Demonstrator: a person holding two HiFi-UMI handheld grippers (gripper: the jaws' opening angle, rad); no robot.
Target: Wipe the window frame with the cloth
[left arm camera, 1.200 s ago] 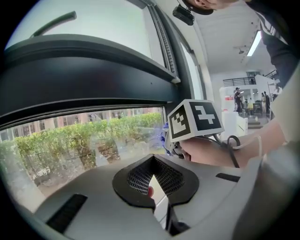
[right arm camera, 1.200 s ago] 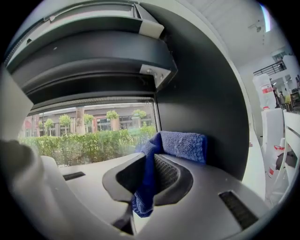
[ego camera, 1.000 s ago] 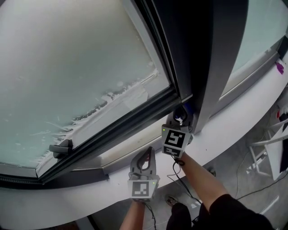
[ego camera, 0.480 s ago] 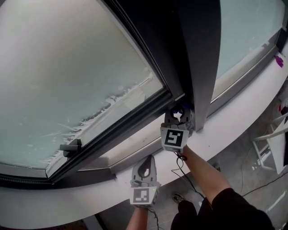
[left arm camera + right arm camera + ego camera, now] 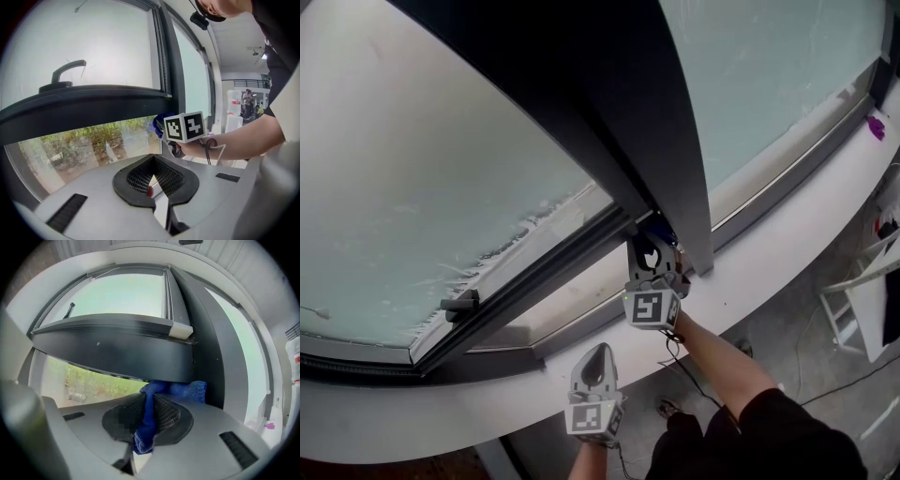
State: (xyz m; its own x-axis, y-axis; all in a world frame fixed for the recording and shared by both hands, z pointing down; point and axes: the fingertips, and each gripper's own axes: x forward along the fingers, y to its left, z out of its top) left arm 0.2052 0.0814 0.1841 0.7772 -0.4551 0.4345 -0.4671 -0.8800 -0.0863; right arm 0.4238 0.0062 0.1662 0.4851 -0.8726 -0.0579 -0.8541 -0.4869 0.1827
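The dark window frame (image 5: 670, 141) runs down to a white sill (image 5: 787, 248). An opened sash (image 5: 539, 277) tilts out at its left. My right gripper (image 5: 651, 251) is shut on a blue cloth (image 5: 662, 231) and holds it at the corner where the sash meets the upright post. In the right gripper view the cloth (image 5: 187, 391) bunches against the post, with a strip hanging down between the jaws of my right gripper (image 5: 149, 420). My left gripper (image 5: 595, 360) hangs lower, apart from the window, shut on nothing. The left gripper view shows its jaws together (image 5: 153, 183) and the cloth (image 5: 158, 123) beyond them.
A grey handle (image 5: 461, 303) sticks out from the sash's lower rail. A small purple thing (image 5: 877, 127) lies on the sill at far right. A white rack (image 5: 862, 300) and cables stand on the floor below, right of my right arm.
The head view has swung, so the frame looms larger. My right gripper keeps the cloth at the sash corner, a little further left. My left gripper has dropped lower, away from the sill.
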